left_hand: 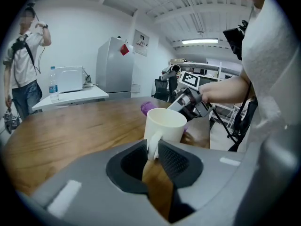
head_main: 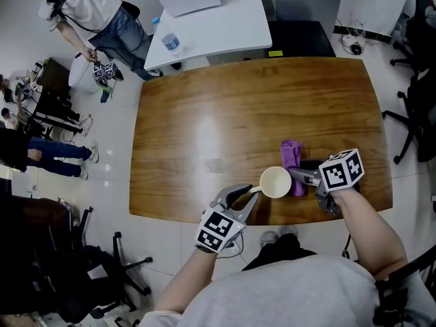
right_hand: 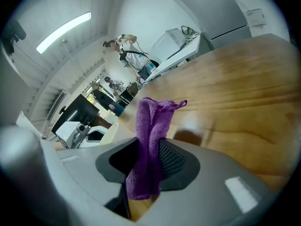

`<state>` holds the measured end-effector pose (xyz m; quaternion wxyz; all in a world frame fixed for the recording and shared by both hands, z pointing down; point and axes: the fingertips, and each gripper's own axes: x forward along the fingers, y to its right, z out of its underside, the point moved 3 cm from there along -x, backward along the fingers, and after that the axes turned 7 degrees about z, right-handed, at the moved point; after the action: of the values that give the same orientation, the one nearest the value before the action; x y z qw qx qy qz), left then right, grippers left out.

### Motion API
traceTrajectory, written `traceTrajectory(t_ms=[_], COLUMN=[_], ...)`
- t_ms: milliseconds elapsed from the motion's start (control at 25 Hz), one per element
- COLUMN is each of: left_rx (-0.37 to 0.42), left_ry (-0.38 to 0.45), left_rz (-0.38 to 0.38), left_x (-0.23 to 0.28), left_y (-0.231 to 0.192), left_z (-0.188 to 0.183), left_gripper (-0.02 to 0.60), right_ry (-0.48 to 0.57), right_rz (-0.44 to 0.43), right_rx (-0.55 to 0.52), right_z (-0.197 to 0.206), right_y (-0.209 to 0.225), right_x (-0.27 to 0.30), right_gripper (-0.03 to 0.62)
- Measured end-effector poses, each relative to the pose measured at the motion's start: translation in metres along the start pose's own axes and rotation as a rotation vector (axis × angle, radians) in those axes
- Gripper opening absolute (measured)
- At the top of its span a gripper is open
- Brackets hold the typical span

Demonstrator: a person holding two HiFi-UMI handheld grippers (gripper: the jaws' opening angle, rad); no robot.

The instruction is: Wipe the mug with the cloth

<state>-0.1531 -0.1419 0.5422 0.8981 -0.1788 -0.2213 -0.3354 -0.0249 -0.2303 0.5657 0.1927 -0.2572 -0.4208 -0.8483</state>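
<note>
A cream mug (head_main: 275,182) stands on the wooden table (head_main: 204,114) near its front edge. My left gripper (head_main: 248,193) comes at it from the left, and its pads pinch the mug's handle (left_hand: 153,147). The mug body (left_hand: 164,124) rises upright just beyond the jaws. My right gripper (head_main: 300,177) is on the mug's right side, shut on a purple cloth (head_main: 293,157). In the right gripper view the cloth (right_hand: 149,126) hangs folded between the pads and stretches out onto the table. The mug's rim (right_hand: 112,130) shows at the left of that view.
A white side table (head_main: 218,19) with a water bottle (head_main: 172,43) stands beyond the far edge. A person (head_main: 95,12) stands at the back left. Office chairs (head_main: 415,114) crowd the right side, and another chair base (head_main: 126,264) sits at the lower left.
</note>
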Motion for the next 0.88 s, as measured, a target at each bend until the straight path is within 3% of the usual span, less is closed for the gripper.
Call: traceTrajectory(t_ms=[400, 600, 880], left_rx=[0.009, 0.011, -0.006], left_ry=[-0.004, -0.007, 0.004], left_rz=[-0.031, -0.050, -0.066], left_x=[0.001, 0.003, 0.008], left_y=[-0.015, -0.026, -0.036], left_z=[-0.002, -0.005, -0.011], left_gripper=[0.060, 0.060, 0.057], right_ry=[0.143, 0.213, 0.159], right_rz=[-0.005, -0.092, -0.152], right_rx=[-0.001, 0.014, 0.020], right_z=[-0.045, -0.067, -0.059], right_y=[-0.010, -0.028, -0.033], right_x=[-0.025, -0.033, -0.017], right_gripper=[0.133, 0.133, 0.133])
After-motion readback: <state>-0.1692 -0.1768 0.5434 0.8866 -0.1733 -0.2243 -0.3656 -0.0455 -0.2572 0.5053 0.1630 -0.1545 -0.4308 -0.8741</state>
